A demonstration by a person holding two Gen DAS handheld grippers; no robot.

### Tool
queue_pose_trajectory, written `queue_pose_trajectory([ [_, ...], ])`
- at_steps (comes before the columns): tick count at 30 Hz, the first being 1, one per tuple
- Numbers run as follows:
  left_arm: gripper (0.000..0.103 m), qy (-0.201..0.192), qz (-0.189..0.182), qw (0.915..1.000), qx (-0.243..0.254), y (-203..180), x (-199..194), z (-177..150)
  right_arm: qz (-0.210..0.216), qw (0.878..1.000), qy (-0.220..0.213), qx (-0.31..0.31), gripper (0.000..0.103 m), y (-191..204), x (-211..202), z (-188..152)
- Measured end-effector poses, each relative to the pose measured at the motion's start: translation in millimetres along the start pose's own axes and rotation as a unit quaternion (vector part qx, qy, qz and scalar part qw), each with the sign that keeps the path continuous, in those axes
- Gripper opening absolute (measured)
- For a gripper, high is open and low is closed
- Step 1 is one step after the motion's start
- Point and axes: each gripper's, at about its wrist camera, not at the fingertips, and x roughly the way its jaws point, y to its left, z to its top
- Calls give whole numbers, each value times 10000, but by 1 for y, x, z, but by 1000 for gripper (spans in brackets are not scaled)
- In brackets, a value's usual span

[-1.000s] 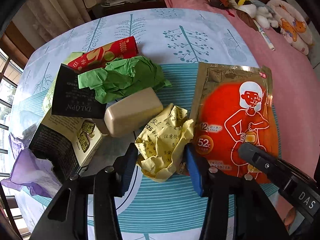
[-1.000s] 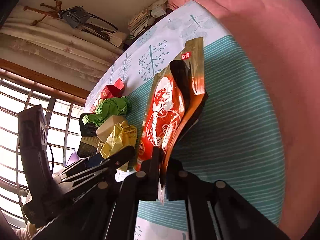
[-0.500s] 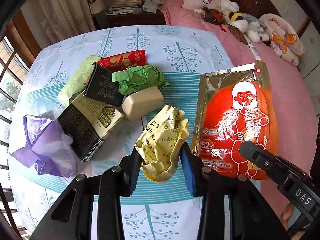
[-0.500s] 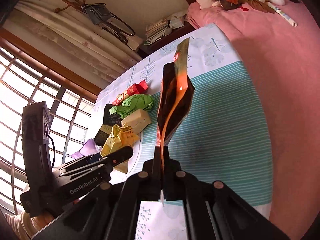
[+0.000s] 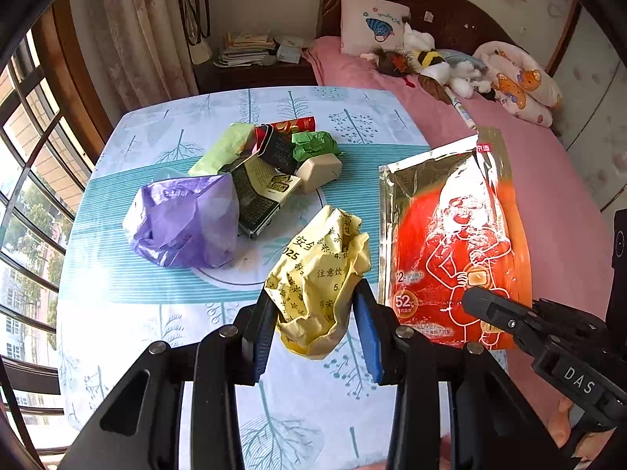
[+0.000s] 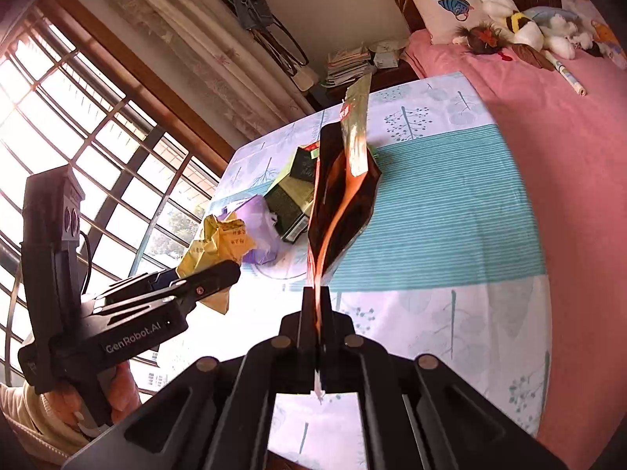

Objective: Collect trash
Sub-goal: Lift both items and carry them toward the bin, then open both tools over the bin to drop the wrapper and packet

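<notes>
My left gripper [image 5: 313, 313] is shut on a crumpled yellow paper [image 5: 319, 274] and holds it above the table; the same paper [image 6: 219, 243] shows in the right wrist view. My right gripper [image 6: 317, 305] is shut on the bottom edge of a red and gold foil pouch [image 6: 341, 196], which hangs edge-on in the air. In the left wrist view that pouch [image 5: 450, 243] shows its red printed face, with the right gripper [image 5: 493, 313] at its lower edge. A heap of trash [image 5: 266, 172] lies on the table beyond both.
The heap holds a purple plastic bag [image 5: 184, 223], a dark carton [image 5: 262, 196], green crumpled paper [image 5: 313, 145], a beige block [image 5: 319, 170] and a red wrapper [image 5: 292, 123]. The cloth-covered table [image 5: 117, 313] stands against a pink bed [image 5: 556, 196] on the right. A window [image 6: 78, 117] is at the left.
Both grippers have risen and drawn back from the heap. The yellow paper and the foil pouch left the table with them. The left jaws closed further on the paper.
</notes>
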Motion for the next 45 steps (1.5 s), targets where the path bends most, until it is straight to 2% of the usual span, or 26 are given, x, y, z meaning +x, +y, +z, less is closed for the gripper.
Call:
queue_pose_trajectory([
  [6,37,-101,-103,9995,297,33,-46,-60,-251,9995,-181,-51,1,61,-24,-63],
  [12,37,-145,-215,9977,625,62,-84,-126,-477,9986,-179,-116,1,121,-36,-131],
  [17,37,-43,-309,9967,743,80,-104,-172,-634,9977,47,-230,1,153,-36,-183],
  [23,37,267,-386,9963,725,93,-103,-215,-789,9949,558,-298,1,170,-24,-231],
  [29,37,697,-432,9950,569,97,-84,-255,-880,9902,1041,-295,1,169,-13,-271],
  [34,37,998,-430,9929,486,93,-53,-289,-931,9839,1525,-62,1,148,11,-307],
  [38,37,1223,-373,9912,354,92,-13,-315,-986,9777,1848,178,1,117,43,-336],
  [45,38,1576,-141,9874,-11,97,85,-349,-1106,9684,2194,418,1,50,125,-374],
])
